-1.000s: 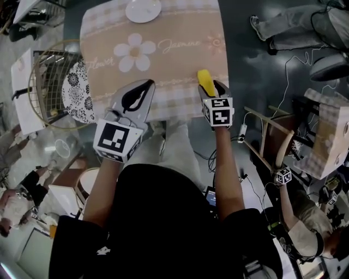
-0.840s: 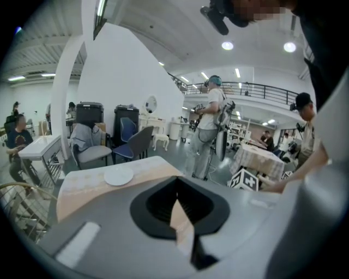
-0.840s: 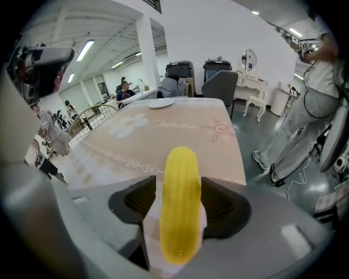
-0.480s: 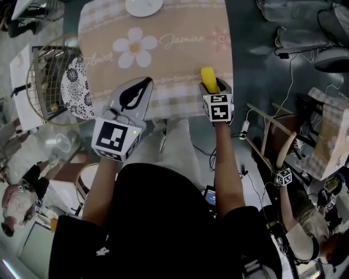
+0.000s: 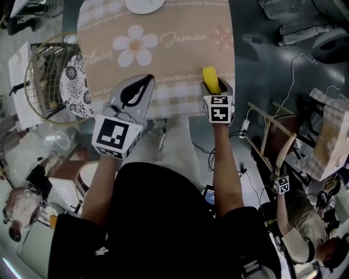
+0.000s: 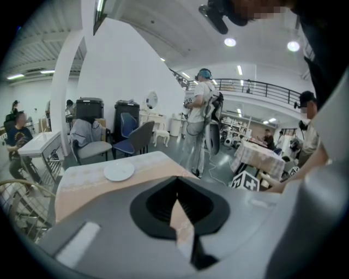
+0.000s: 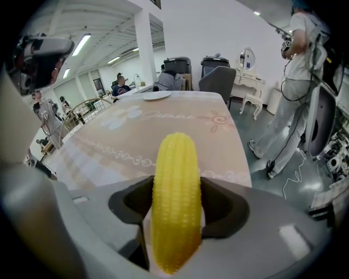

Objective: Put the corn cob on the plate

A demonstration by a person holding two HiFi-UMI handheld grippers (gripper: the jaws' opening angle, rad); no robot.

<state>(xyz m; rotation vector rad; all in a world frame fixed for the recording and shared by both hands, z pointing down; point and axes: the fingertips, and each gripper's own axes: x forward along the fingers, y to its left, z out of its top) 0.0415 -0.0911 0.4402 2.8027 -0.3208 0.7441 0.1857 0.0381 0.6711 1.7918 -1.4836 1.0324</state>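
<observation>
Right tool (image 5: 214, 90): clenched on the corn cob (image 7: 175, 201), which runs lengthwise between the jaws with its tip jutting past them.
Left tool (image 6: 175, 182): jaws together, nothing in them, over the near edge of the table (image 5: 180, 54).
Corn cob: held over the table's near right part, not yet on the plate.
Plate (image 5: 144, 5): white, bare, at the far end of the table, well apart from the cob.
Risk: we judge the carry long, and the round, ribbed cob may twist or slip in the jaws. Dropped from height, it could roll off the shallow plate.
</observation>
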